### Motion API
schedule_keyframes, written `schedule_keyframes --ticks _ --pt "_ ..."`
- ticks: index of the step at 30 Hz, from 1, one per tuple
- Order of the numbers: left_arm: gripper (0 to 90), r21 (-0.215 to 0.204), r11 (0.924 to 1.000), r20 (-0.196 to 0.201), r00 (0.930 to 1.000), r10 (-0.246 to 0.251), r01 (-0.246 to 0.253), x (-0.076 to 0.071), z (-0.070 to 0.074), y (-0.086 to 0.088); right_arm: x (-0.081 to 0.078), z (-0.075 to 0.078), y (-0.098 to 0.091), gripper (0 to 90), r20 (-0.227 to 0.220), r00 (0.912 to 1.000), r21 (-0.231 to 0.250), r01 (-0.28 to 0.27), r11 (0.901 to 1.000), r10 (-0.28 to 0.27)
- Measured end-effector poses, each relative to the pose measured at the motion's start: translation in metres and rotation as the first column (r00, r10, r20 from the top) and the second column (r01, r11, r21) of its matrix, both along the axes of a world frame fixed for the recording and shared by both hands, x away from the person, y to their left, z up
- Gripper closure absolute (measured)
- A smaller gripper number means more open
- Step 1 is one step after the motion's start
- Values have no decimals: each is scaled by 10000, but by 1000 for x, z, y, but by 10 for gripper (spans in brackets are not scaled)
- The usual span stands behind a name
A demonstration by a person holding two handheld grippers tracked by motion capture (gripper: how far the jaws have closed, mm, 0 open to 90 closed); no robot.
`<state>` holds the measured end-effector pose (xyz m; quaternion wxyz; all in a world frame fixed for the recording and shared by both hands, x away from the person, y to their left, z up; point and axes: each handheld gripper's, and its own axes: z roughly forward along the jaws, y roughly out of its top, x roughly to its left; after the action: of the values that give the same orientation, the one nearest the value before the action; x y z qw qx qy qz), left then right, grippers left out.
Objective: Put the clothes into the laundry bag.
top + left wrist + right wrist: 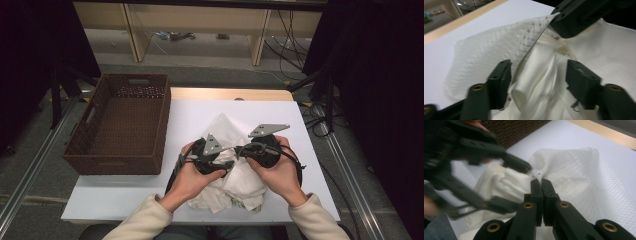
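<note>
The fingers of the right gripper (pixel 541 185) are pressed together on an edge of the white garment (pixel 231 172), pinching the cloth where its netted layer meets the smooth one. The fingers of the left gripper (pixel 539 75) stand wide apart with a fold of the smooth cloth between them, not pressed by either pad. In the high view both hands and gripper bodies cover the middle of the garment, so the pinched spot is hidden there. The garment is cream-white, crumpled, part plain fabric and part fine mesh (pixel 579 177). It lies at the near middle of the white surface (pixel 280 112). A brown woven basket (pixel 122 125) sits at the surface's left edge, apart from the cloth.
</note>
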<state>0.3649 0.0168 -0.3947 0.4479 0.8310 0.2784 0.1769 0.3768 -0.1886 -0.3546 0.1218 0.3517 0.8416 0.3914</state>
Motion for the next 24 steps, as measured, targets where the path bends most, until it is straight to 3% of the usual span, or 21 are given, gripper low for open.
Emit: schedule_keyframes --ticks 4,6,7,8,9,11,12,14,16,17,18,19,20,22,23,24 --pt "231 277 9995 -315 9994 -160 169 -8 -2 18 2 0 -2 900 12 10000 -29 49 10000 -49" --pt "216 865 9959 -613 9979 -200 253 -7 -12 26 2 0 -1 900 -5 10000 -32 68 10000 -68" --pt "210 1105 9930 -871 9957 -324 420 -5 -20 29 1 0 -1 900 -60 9999 -56 143 9999 -143" --pt "208 1171 9917 -1266 9912 -384 534 -3 -28 30 2 -2 0 900 255 9996 37 128 9999 -129" --pt "230 1249 9889 -1443 9876 -625 808 0 -36 30 2 -2 1 900 177 9998 110 97 9999 -99" --pt "290 1481 9845 -1403 9874 -730 938 4 -47 26 0 -1 1 900 -129 9998 -42 119 9999 -119" --pt "329 1452 9831 -1580 9835 -878 1111 5 -51 23 3 -2 1 900 60 9999 -115 -109 9999 110" --pt "450 1617 9767 -1612 9802 -1150 1412 5 -54 17 1 -4 3 900 79 9998 -18 158 9999 -158" --pt "571 1680 9750 -1709 9784 -1163 1452 4 -54 12 3 -4 3 900 -22 9999 -115 -138 9998 138" --pt "631 1668 9753 -1713 9784 -1159 1447 3 -53 10 4 -4 3 900 132 9997 -193 -220 9996 223" --pt "686 1551 9780 -1789 9775 -1114 1398 2 -52 9 1 -6 5 900 -8 9999 16 100 9999 -100" --pt "724 1569 9775 -1763 9779 -1127 1409 1 -51 9 2 -5 4 900 153 9998 -165 -132 9998 135" --pt "745 1383 9821 -1722 9796 -1034 1280 -1 -47 9 1 -4 5 900 -140 9999 -164 -30 9999 28" --pt "768 708 9915 -1881 9776 -945 1095 -5 -37 10 1 -6 6 900 283 9996 -187 -78 9998 84" --pt "772 377 9932 -1916 9762 -1014 1106 -7 -31 10 -1 -5 7 900 -51 9999 -95 163 9998 -163" --pt "774 -50 9935 -1934 9747 -1125 1136 -10 -23 10 0 -4 6 900 2 10000 -299 -86 9995 87"
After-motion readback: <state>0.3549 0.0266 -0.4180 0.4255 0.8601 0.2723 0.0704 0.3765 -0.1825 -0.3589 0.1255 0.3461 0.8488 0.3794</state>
